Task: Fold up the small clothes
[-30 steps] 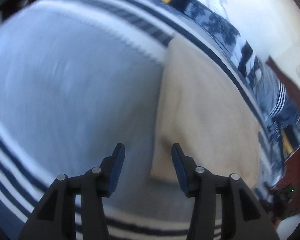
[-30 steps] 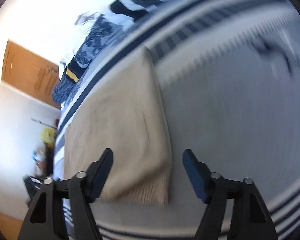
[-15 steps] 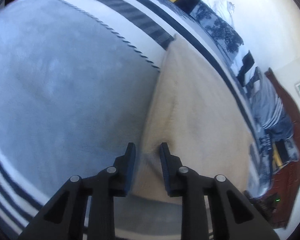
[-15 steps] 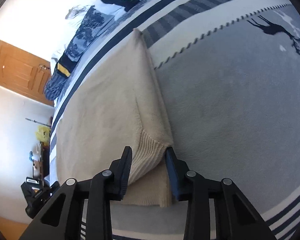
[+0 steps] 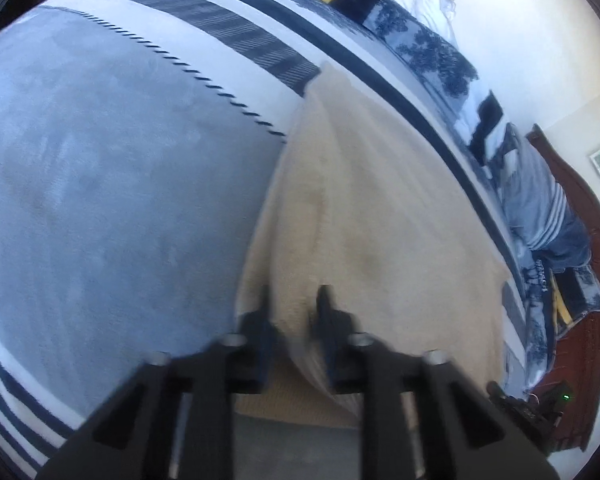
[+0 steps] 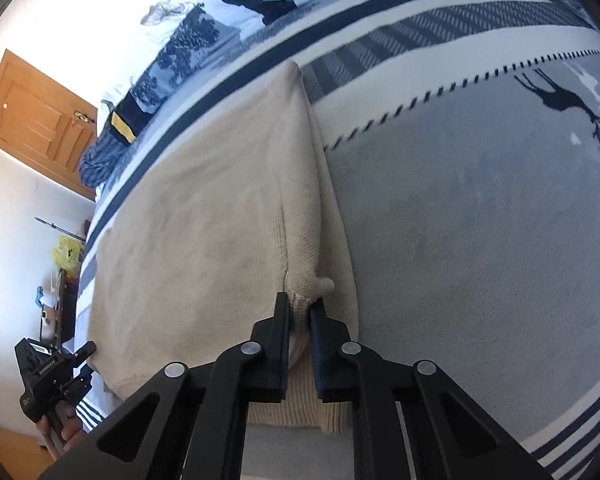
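A beige knitted garment (image 5: 364, 216) lies on a grey blanket (image 5: 100, 184). In the left wrist view my left gripper (image 5: 292, 300) is shut on the garment's near edge and lifts a ridge of cloth off the blanket. In the right wrist view the same garment (image 6: 204, 224) fills the left half. My right gripper (image 6: 299, 306) is shut on a pinched corner of its right edge, and a fold rises from the jaws toward the far corner. The left gripper (image 6: 56, 376) shows small at the garment's far left corner.
The blanket (image 6: 480, 240) has navy and white stripes and a dark deer figure (image 6: 560, 104). A pile of blue patterned bedding (image 5: 420, 44) lies along the far side. A wooden door (image 6: 40, 120) and a dark wooden bed frame (image 5: 580, 320) border the bed.
Both grippers came down onto the garment's edges and closed on the cloth. They have since lifted the pinched edges, raising a fold along each side.
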Demonstrator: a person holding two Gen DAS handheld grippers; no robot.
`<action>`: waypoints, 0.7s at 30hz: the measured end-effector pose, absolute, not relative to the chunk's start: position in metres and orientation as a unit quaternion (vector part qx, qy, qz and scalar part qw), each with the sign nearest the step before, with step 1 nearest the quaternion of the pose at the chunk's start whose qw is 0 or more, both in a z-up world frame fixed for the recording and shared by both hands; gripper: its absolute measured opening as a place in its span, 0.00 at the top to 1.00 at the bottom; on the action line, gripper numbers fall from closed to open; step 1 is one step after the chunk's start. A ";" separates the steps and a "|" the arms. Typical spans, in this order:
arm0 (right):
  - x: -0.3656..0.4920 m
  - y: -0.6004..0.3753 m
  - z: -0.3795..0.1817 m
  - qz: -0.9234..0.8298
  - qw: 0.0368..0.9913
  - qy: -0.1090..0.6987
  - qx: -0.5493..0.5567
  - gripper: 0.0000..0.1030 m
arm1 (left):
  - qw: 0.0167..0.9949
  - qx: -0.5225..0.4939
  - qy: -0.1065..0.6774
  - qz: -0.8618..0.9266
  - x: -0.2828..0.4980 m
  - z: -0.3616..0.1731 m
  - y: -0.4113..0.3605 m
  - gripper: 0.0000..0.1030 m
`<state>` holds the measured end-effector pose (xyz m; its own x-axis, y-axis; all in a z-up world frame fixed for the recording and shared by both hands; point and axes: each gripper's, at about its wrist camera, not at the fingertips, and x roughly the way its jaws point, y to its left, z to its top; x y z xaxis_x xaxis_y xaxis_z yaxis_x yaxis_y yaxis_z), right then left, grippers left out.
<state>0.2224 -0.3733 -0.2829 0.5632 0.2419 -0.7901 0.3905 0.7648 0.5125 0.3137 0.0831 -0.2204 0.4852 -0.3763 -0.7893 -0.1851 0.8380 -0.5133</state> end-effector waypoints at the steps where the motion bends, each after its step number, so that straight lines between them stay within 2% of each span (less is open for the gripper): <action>1: 0.222 -0.373 -0.282 -0.047 0.816 0.466 0.338 0.91 | 0.815 -0.291 0.497 -0.066 0.312 -0.217 0.087 0.94; 5: 0.215 -0.370 -0.264 -0.055 0.833 0.451 0.315 0.94 | 0.823 -0.292 0.481 -0.074 0.300 -0.198 0.099 0.94; 8: 0.204 -0.365 -0.253 -0.056 0.837 0.454 0.299 0.94 | 0.816 -0.258 0.515 -0.051 0.308 -0.218 0.095 0.94; 11: 0.212 -0.363 -0.287 -0.045 0.801 0.513 0.305 0.93 | 0.797 -0.289 0.530 -0.036 0.310 -0.231 0.102 0.86; 12: 0.214 -0.365 -0.292 -0.043 0.795 0.519 0.311 0.92 | 0.799 -0.293 0.525 -0.032 0.306 -0.227 0.105 0.73; 13: 0.213 -0.368 -0.291 -0.038 0.795 0.513 0.322 0.89 | 0.804 -0.290 0.518 -0.027 0.302 -0.221 0.108 0.64; 14: 0.209 -0.374 -0.284 -0.030 0.798 0.499 0.337 0.84 | 0.812 -0.283 0.510 -0.022 0.297 -0.215 0.111 0.41; 15: 0.203 -0.378 -0.277 -0.032 0.804 0.488 0.338 0.65 | 0.816 -0.277 0.507 -0.013 0.292 -0.211 0.114 0.32; 16: 0.198 -0.382 -0.272 -0.038 0.808 0.482 0.336 0.39 | 0.816 -0.276 0.507 -0.014 0.289 -0.209 0.116 0.32; 17: 0.193 -0.388 -0.270 -0.038 0.810 0.474 0.343 0.33 | 0.810 -0.280 0.514 -0.028 0.288 -0.210 0.116 0.32; 21: 0.190 -0.397 -0.289 -0.003 0.779 0.484 0.398 0.33 | 0.776 -0.300 0.552 -0.066 0.294 -0.231 0.104 0.32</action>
